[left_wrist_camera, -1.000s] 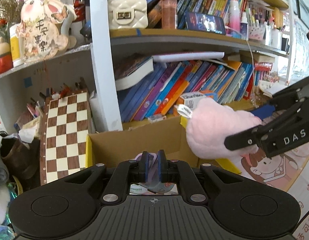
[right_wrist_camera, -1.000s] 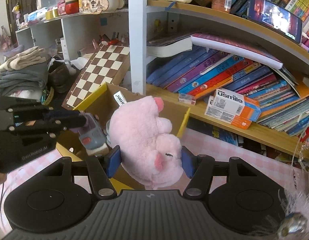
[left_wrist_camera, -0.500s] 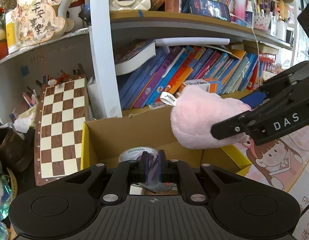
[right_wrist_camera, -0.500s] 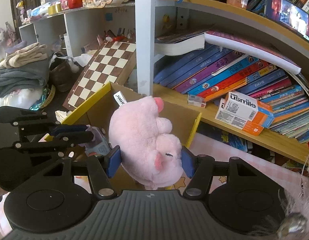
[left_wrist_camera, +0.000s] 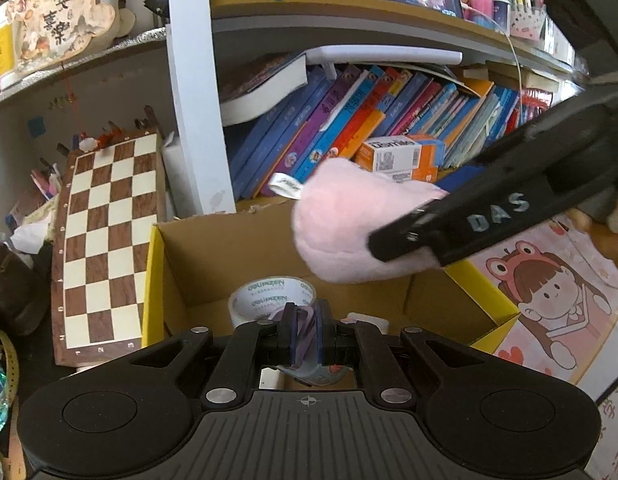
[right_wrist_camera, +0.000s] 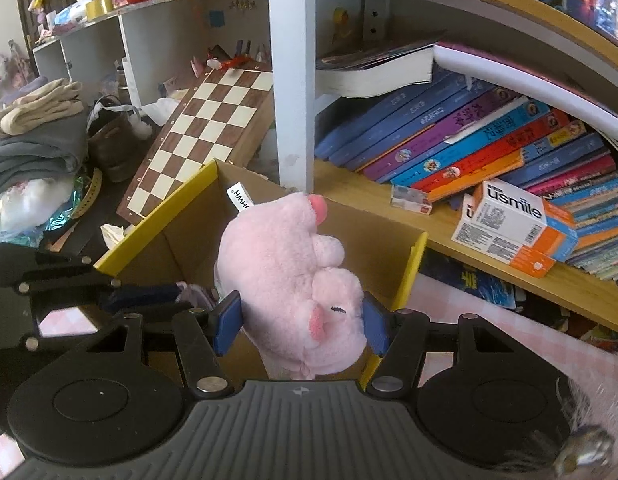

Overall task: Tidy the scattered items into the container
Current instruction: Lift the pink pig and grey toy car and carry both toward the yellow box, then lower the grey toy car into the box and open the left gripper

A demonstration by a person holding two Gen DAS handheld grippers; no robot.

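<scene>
While only the left view shows the tape roll (left_wrist_camera: 274,301), the right gripper (right_wrist_camera: 301,322) pinches the pink plush (right_wrist_camera: 293,280).

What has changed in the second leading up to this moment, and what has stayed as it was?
Both grippers have come closer over the cardboard box, so the tape roll inside now shows. Unchanged: the right gripper stays clamped on the pink plush toy, the left gripper on a small purple item. Nothing released.
</scene>
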